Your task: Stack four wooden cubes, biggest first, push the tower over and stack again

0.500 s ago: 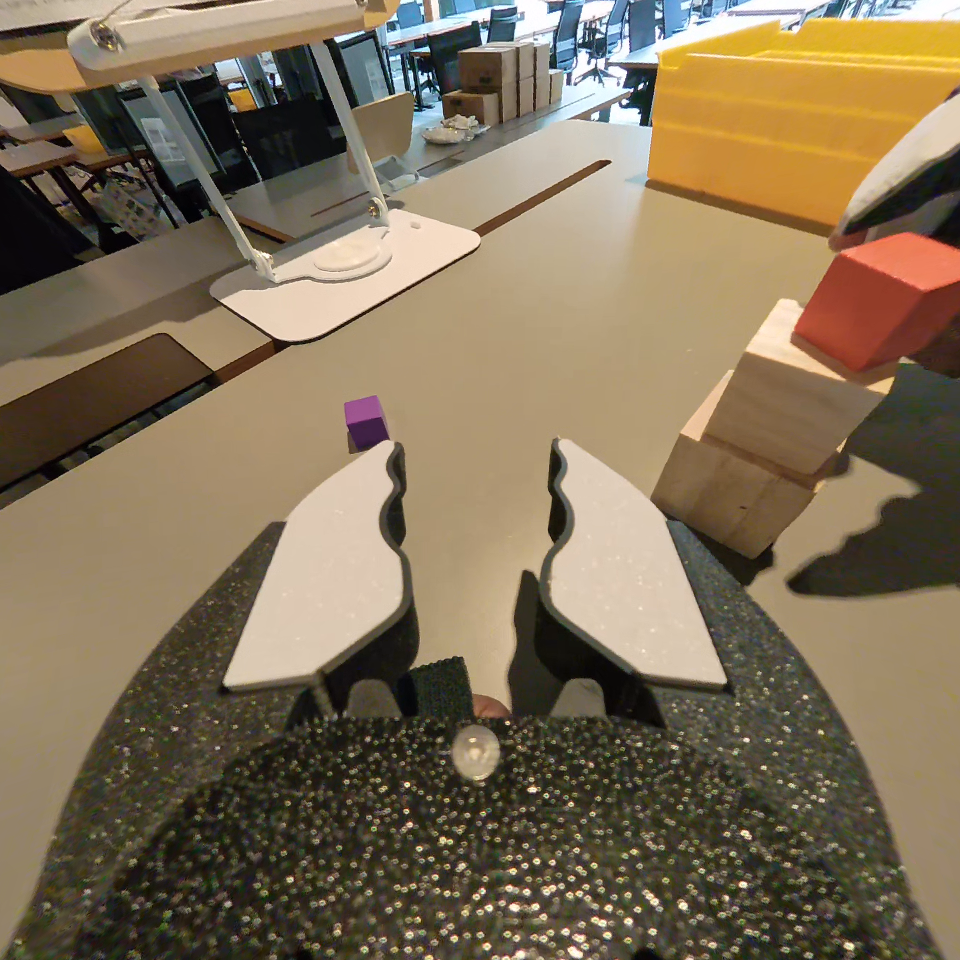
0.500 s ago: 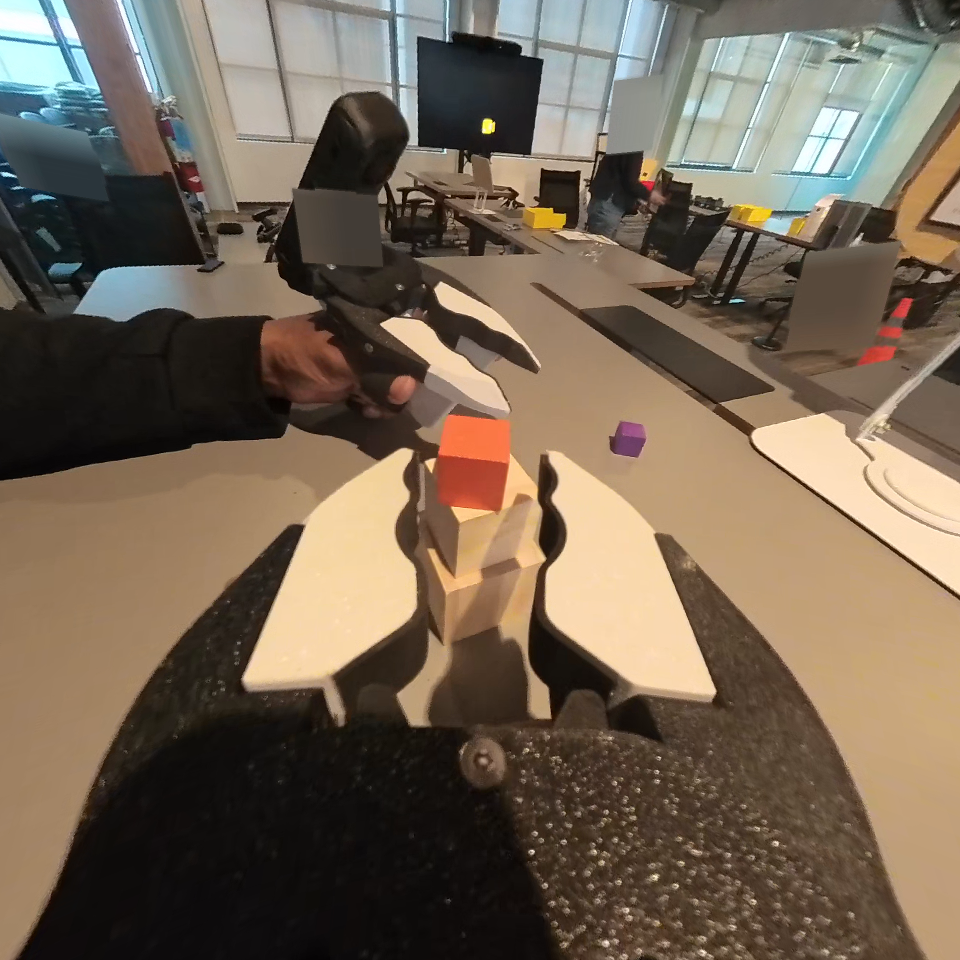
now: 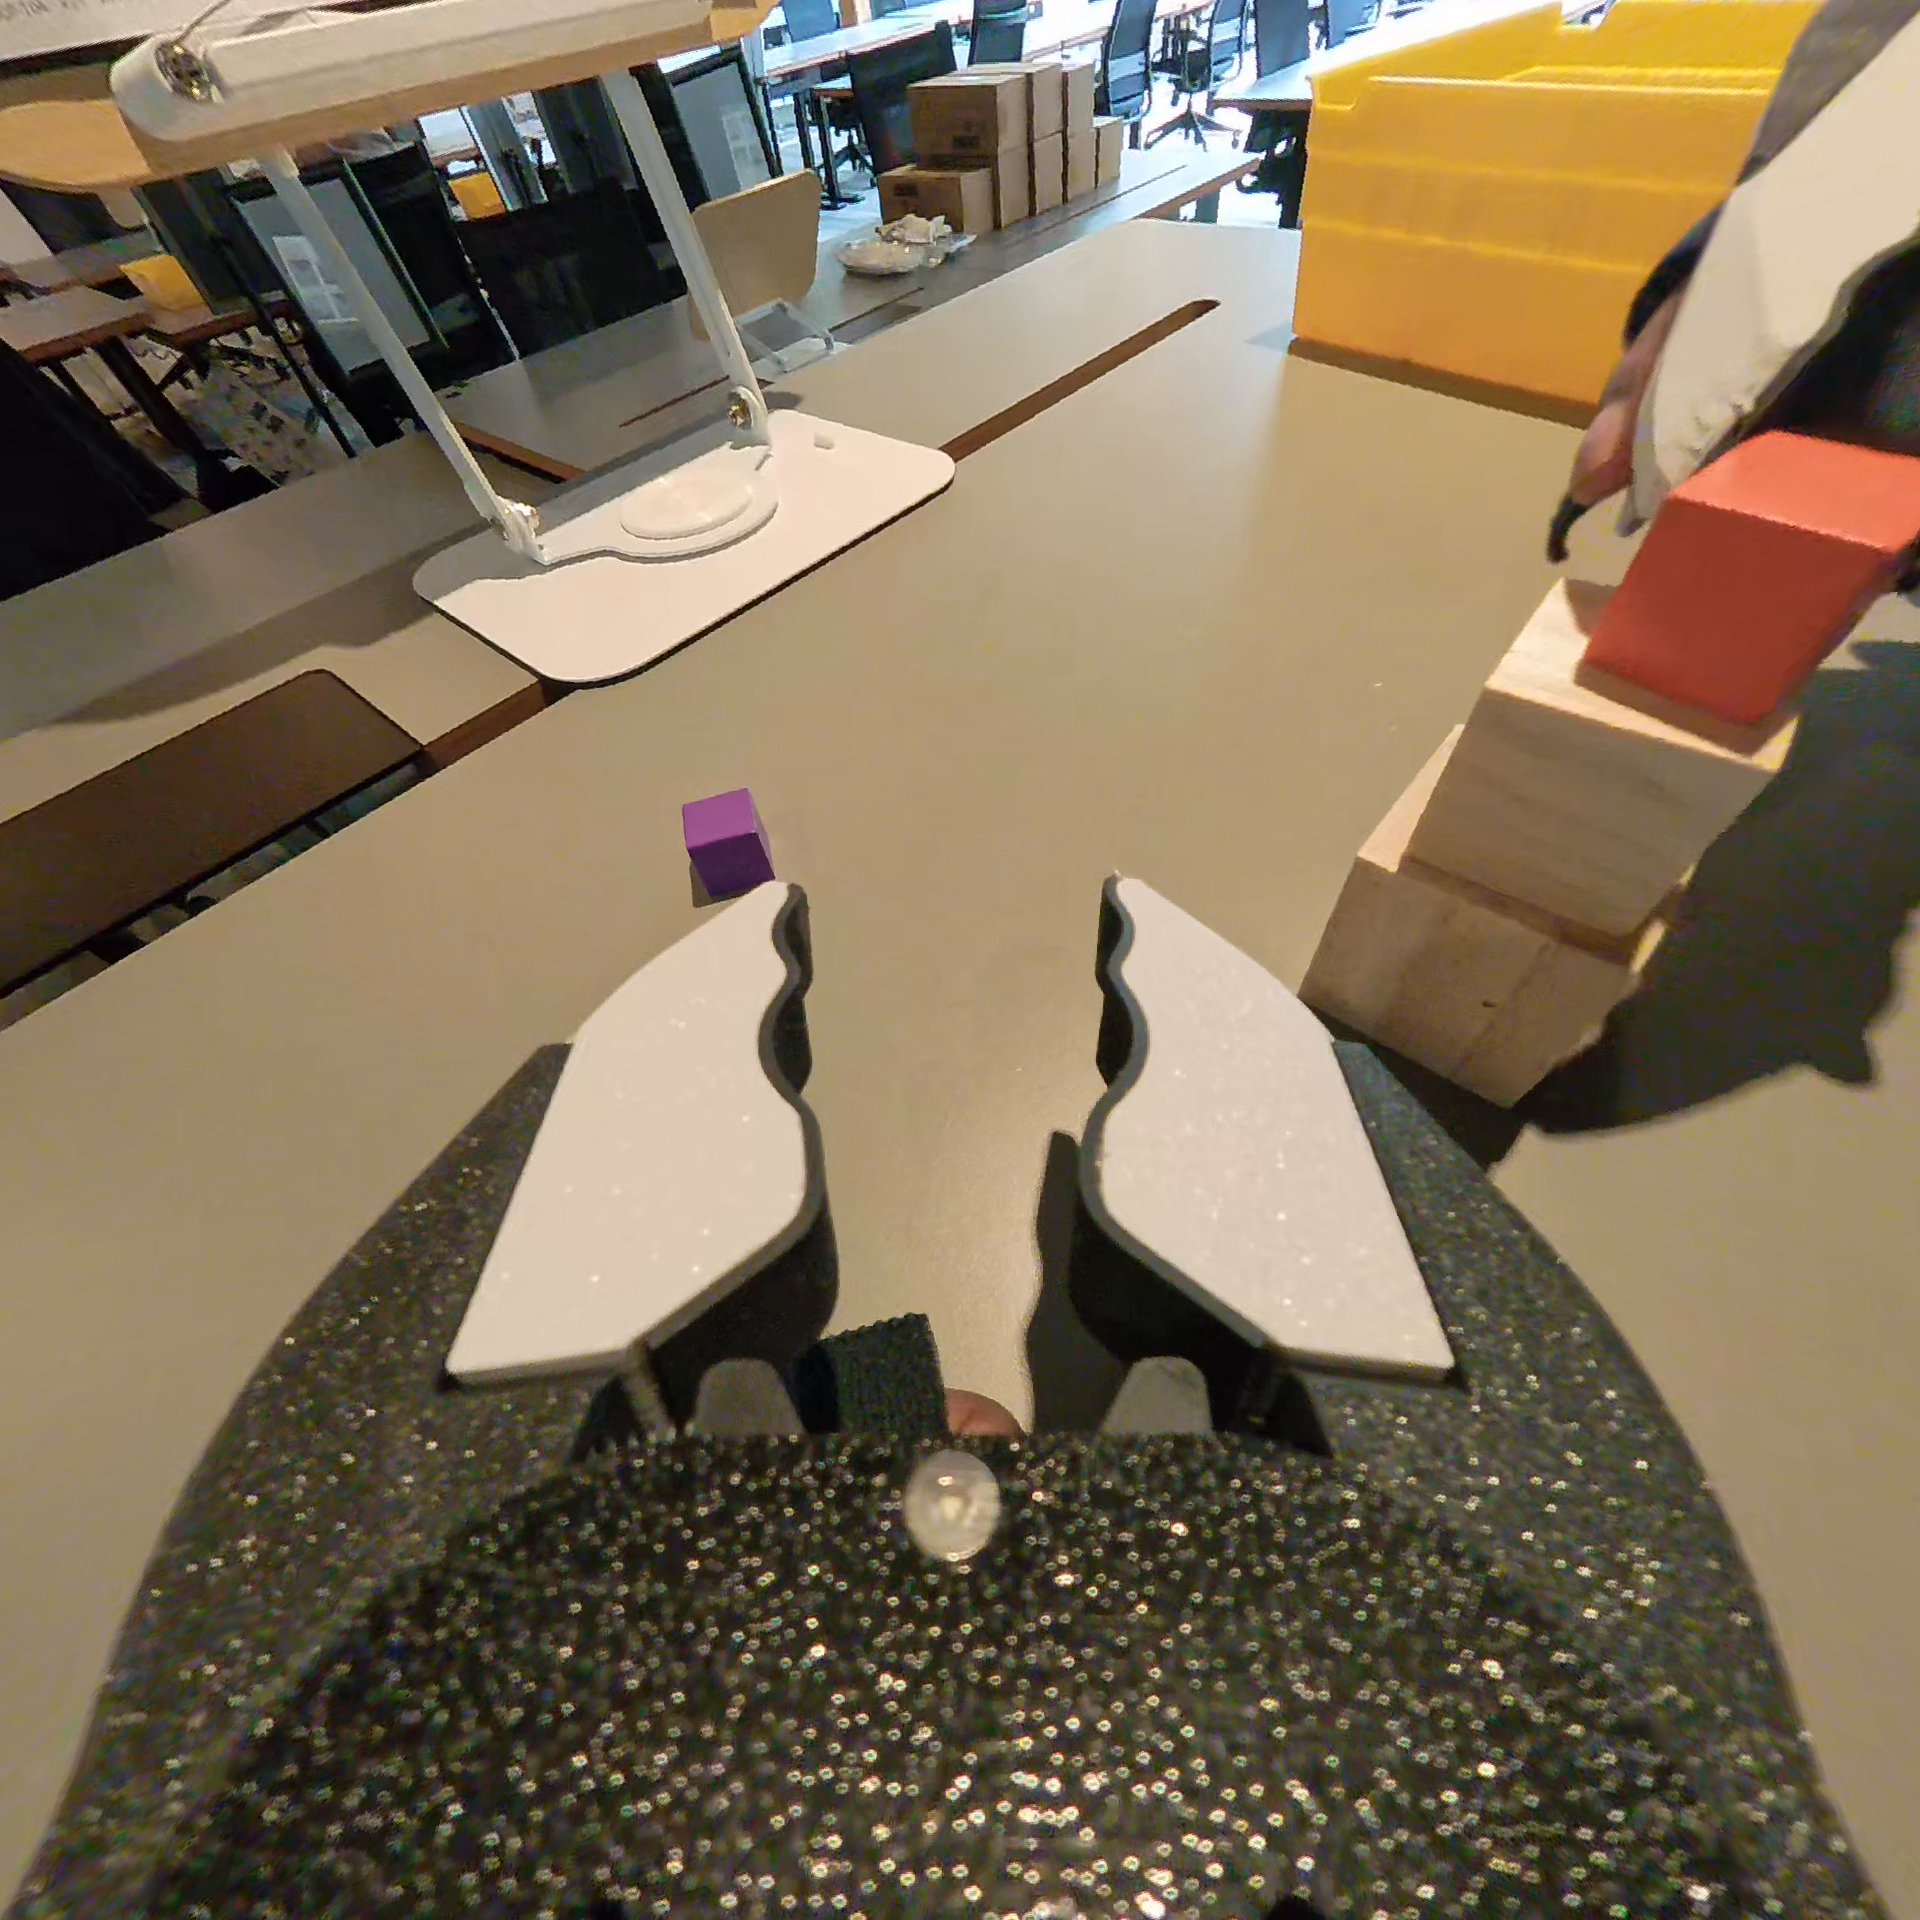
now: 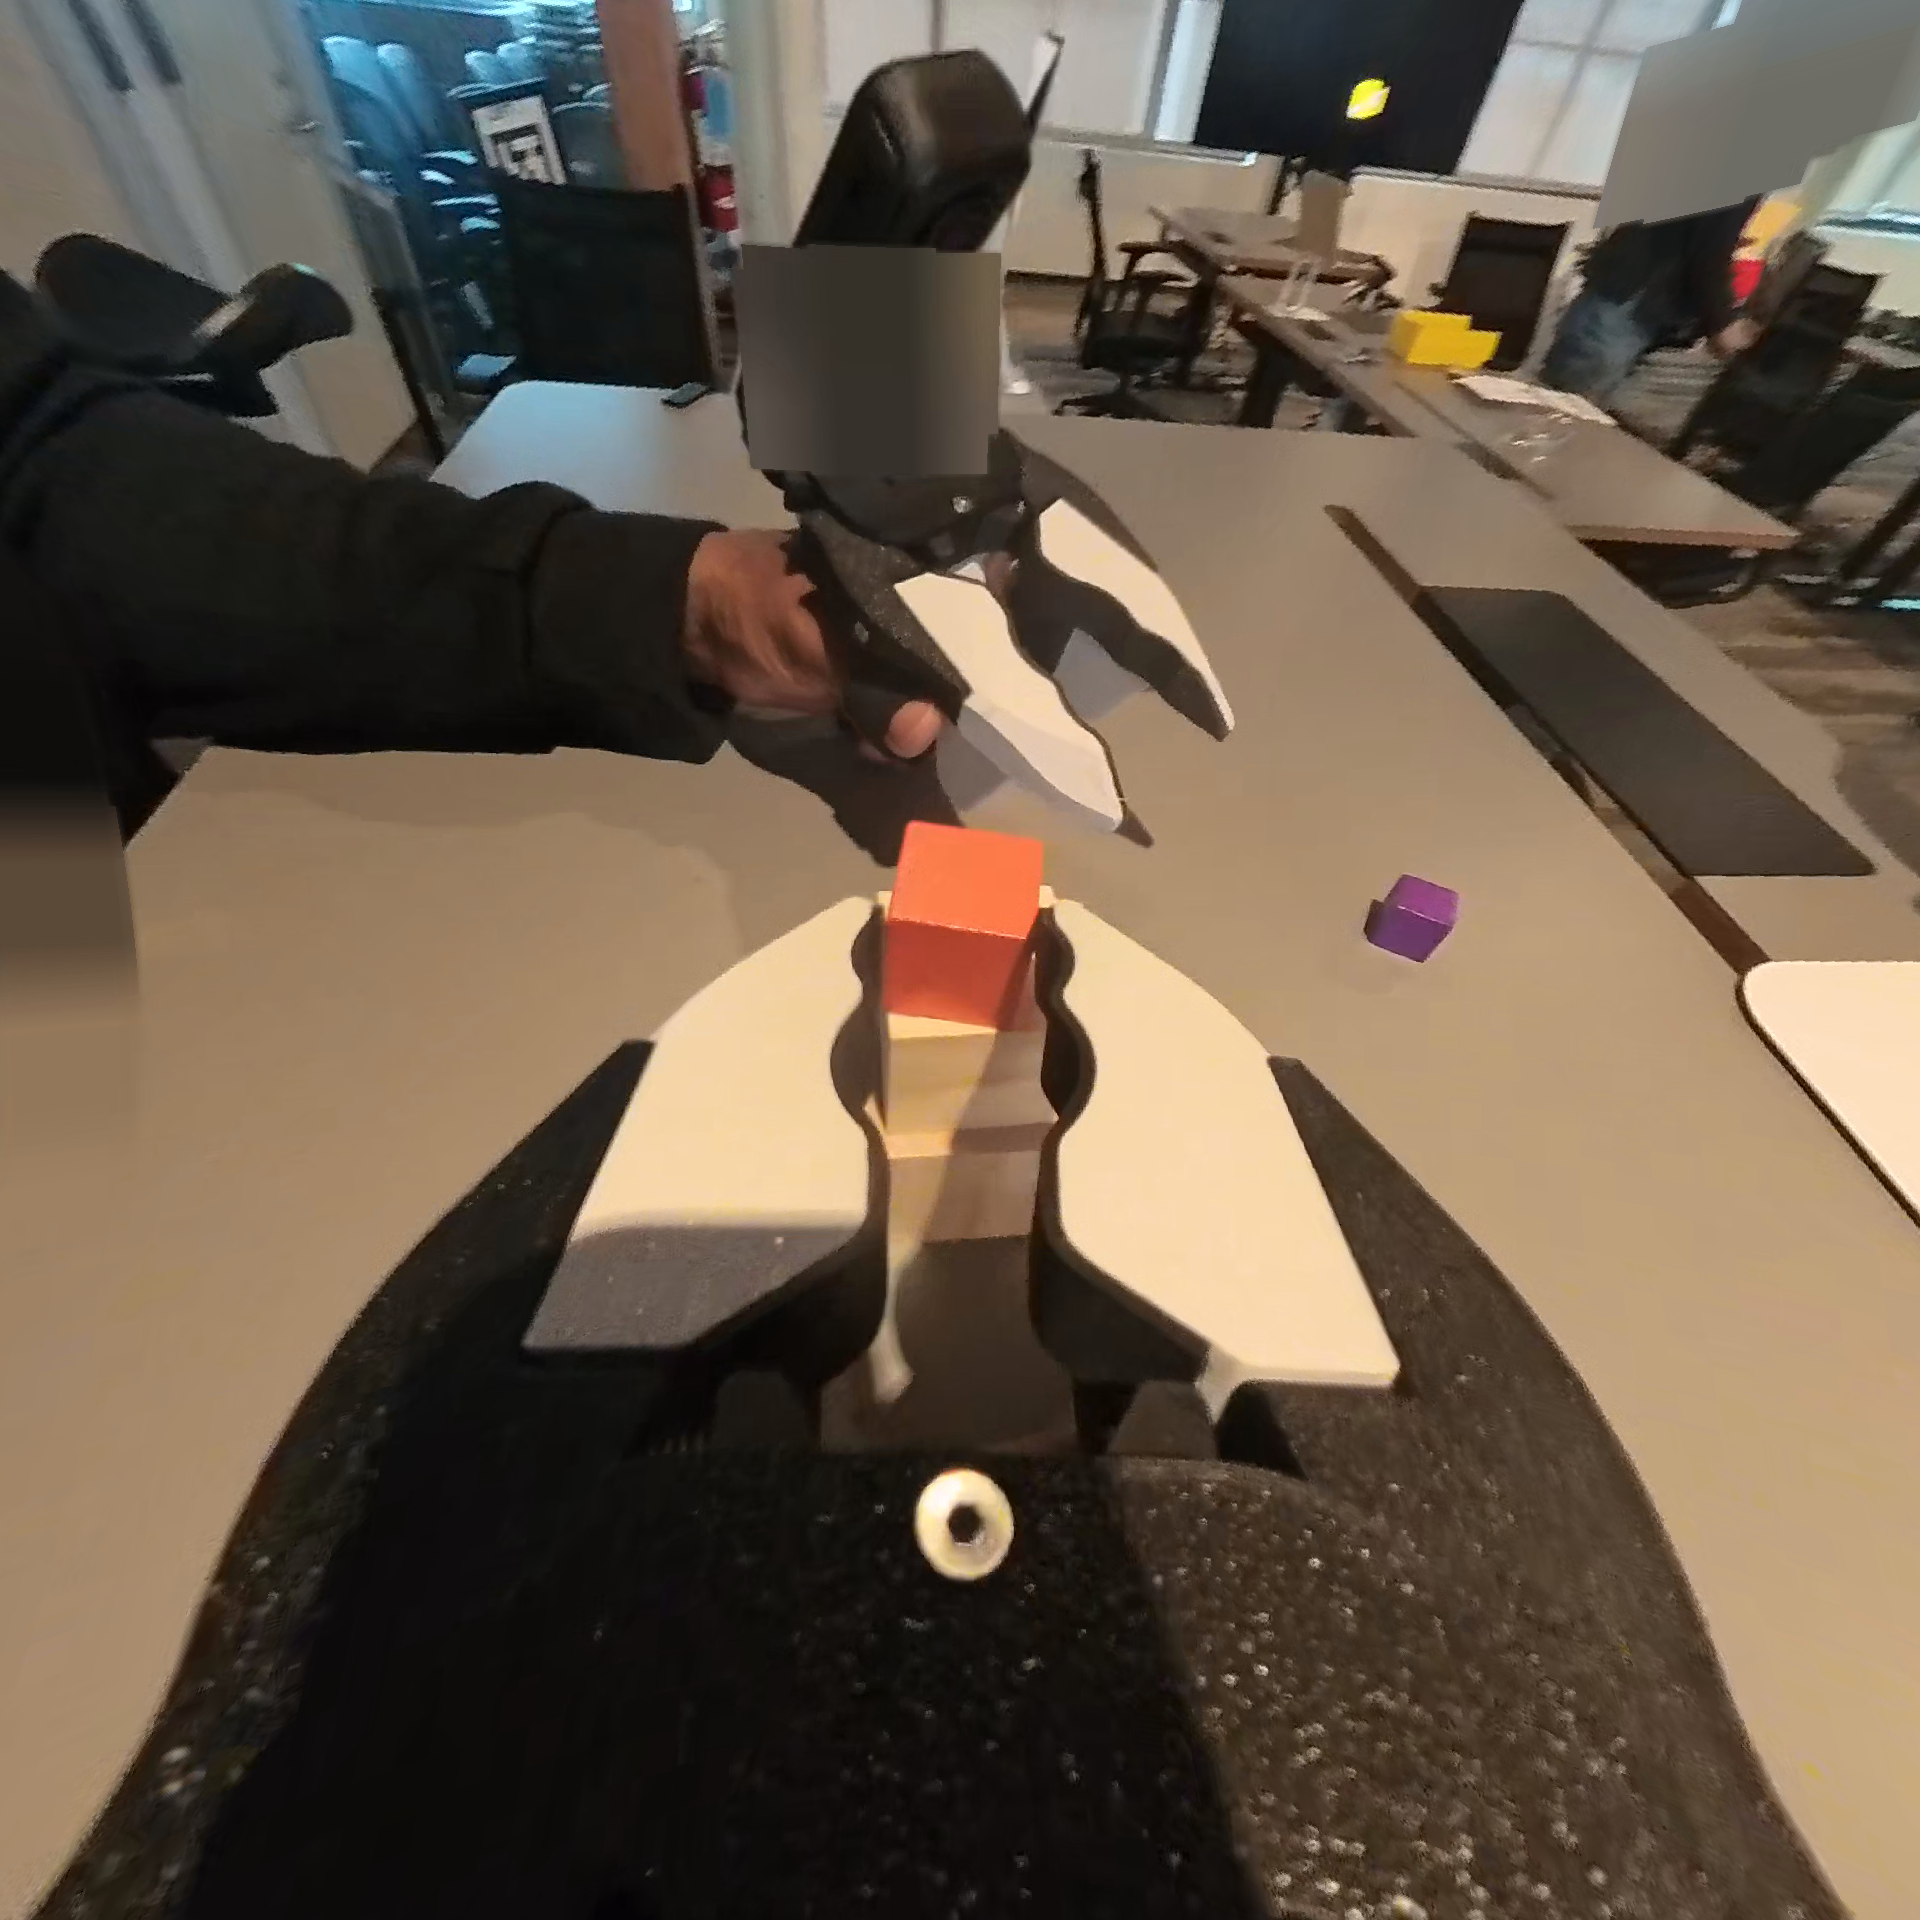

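The right gripper (image 4: 961, 1023) holds the red cube (image 4: 961, 935) between its fingers, jaws closed to cube width, seating it on the two stacked plain cubes (image 3: 1538, 831). The left gripper (image 3: 951, 997) hangs empty with jaws roughly half open, just left of the tower. The purple cube (image 3: 727, 854) lies on the table (image 3: 1091, 644) beyond the left gripper's fingertips, well apart from the tower.

Step in hand, as judged: placing the third cube. Set the red cube flat and centred before opening — in the left wrist view it sits toward the near edge of the cube below. Open slowly and withdraw straight back, so neither finger drags the tower.

The left wrist view shows the tower side-on, with the offset between its levels, plus a lamp base (image 3: 686, 561) and yellow bins (image 3: 1507, 208) behind. The right wrist view hides most of the tower behind its own fingers, but shows the grip on the red cube and the left gripper whole.
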Demonstrator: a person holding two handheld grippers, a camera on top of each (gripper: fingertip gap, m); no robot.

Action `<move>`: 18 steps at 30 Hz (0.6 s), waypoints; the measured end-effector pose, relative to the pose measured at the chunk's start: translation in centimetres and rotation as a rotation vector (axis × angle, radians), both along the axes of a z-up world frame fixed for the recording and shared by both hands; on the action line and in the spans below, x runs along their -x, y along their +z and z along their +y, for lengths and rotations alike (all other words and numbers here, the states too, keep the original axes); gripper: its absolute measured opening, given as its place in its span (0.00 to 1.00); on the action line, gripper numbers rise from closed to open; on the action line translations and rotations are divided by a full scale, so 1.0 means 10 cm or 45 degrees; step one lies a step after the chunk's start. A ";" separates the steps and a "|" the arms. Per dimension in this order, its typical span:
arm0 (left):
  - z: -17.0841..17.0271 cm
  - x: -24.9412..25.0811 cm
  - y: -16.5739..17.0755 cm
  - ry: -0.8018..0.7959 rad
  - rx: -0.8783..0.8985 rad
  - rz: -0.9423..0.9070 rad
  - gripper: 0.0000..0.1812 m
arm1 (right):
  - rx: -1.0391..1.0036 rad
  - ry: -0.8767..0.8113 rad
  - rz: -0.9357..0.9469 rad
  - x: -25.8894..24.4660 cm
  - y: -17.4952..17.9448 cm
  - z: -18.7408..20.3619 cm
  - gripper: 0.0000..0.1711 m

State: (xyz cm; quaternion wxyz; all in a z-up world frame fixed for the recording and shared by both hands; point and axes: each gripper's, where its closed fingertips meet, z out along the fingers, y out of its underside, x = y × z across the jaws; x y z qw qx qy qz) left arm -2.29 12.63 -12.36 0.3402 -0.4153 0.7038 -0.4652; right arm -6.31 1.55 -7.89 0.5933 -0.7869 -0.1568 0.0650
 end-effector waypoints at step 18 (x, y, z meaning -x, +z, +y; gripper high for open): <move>-0.01 0.00 0.00 -0.021 0.022 0.013 0.29 | 0.098 0.242 0.029 -0.04 -0.01 0.04 0.16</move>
